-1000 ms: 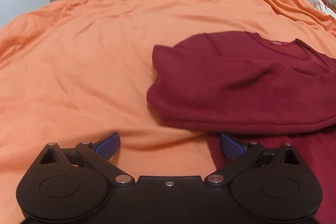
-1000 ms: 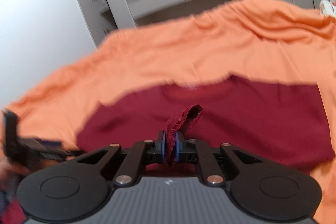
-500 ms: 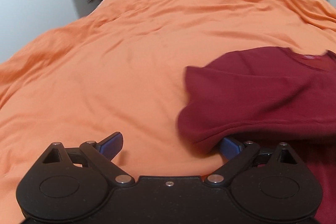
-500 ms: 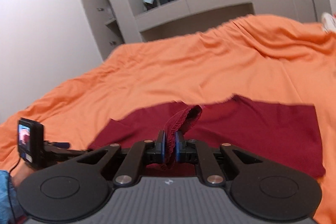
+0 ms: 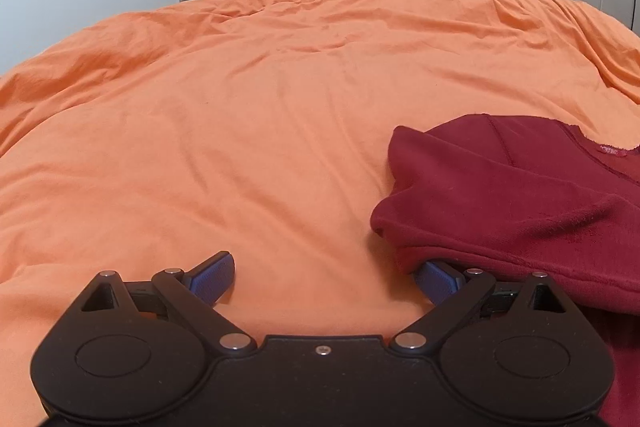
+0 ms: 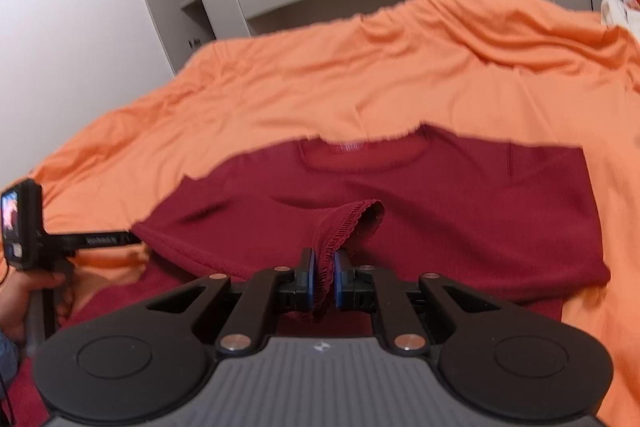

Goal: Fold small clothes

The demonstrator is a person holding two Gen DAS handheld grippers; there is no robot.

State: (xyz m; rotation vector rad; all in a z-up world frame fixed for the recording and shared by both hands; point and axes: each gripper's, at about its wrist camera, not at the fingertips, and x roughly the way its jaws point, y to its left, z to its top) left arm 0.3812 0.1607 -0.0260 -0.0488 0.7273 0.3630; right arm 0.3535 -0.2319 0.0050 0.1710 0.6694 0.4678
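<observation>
The right gripper (image 6: 322, 275) is clenched on a stitched hem of the dark red shirt (image 6: 440, 211), a loop of that edge standing up between its blue pads (image 6: 308, 273). The left gripper (image 5: 324, 277) is spread wide and grips nothing: its left pad rests low over the orange bedcover (image 5: 240, 131), while its right pad (image 5: 438, 277) is tucked under the folded edge of the shirt, touching the fabric. One garment is in view, lying on the near right part of the bed, its neckline toward the far side, with one side folded over onto the body. A small pale label sits inside the collar (image 6: 352, 146) (too blurred to read). In the right wrist view the left gripper's handle (image 6: 100, 239) carries a short line of white lettering, also illegible, beside a small lit screen (image 6: 12, 213), and a hand (image 6: 24, 297) holds that tool. There are two grippers and one hand visible.
</observation>
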